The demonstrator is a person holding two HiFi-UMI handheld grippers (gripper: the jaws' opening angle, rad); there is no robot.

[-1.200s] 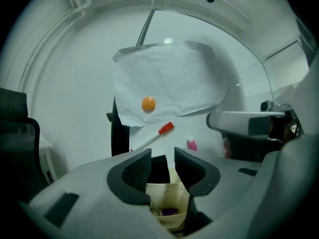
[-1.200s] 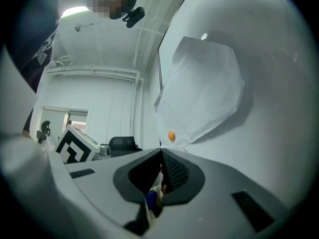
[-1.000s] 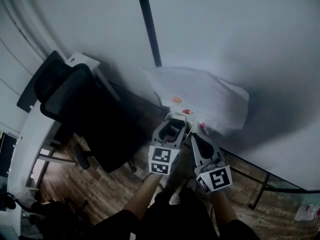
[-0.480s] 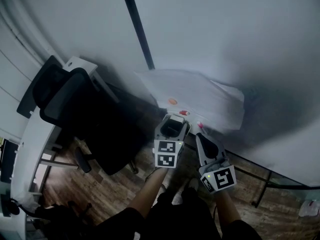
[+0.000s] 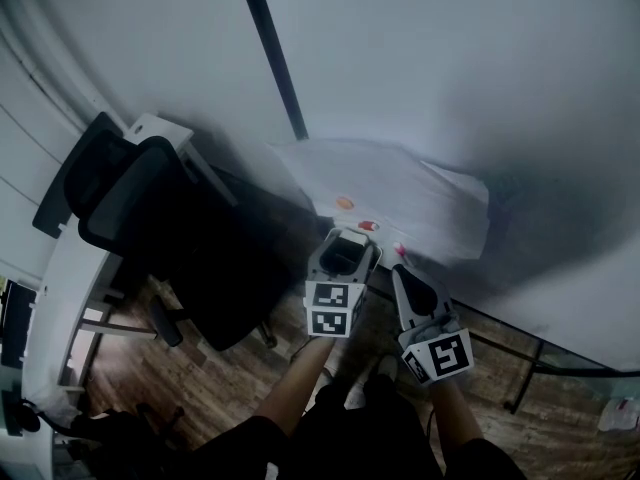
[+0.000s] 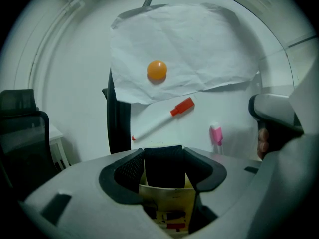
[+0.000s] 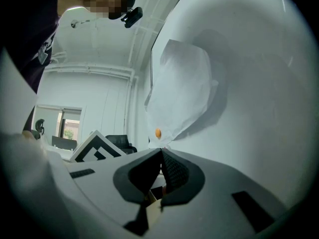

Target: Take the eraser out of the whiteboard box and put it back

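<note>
**Eraser upright in its box, left jaws spread around it**

Surroundings ahead of both grippers: whiteboard [image 5: 450, 68] carrying a creased paper sheet [image 6: 199, 39] pinned by an orange magnet [image 6: 157, 69]. Below the sheet are a red-capped marker [image 6: 160, 120] lying aslant and a pink-topped item [image 6: 216, 133] of unclear kind. Black upright bar [image 6: 118, 118] ahead-left, and a black office chair [image 5: 150, 228] further left.

Left gripper [image 6: 164, 153]: jaws wide, having just been opening. The black eraser [image 6: 163, 171] stands between the pads, which sit close on either side. Its lower end sits in a yellow printed box [image 6: 167, 205] directly beneath the jaws.

Right gripper [image 7: 160, 152], just beside the left one on its right: jaws closed, pad tips meeting.
</note>
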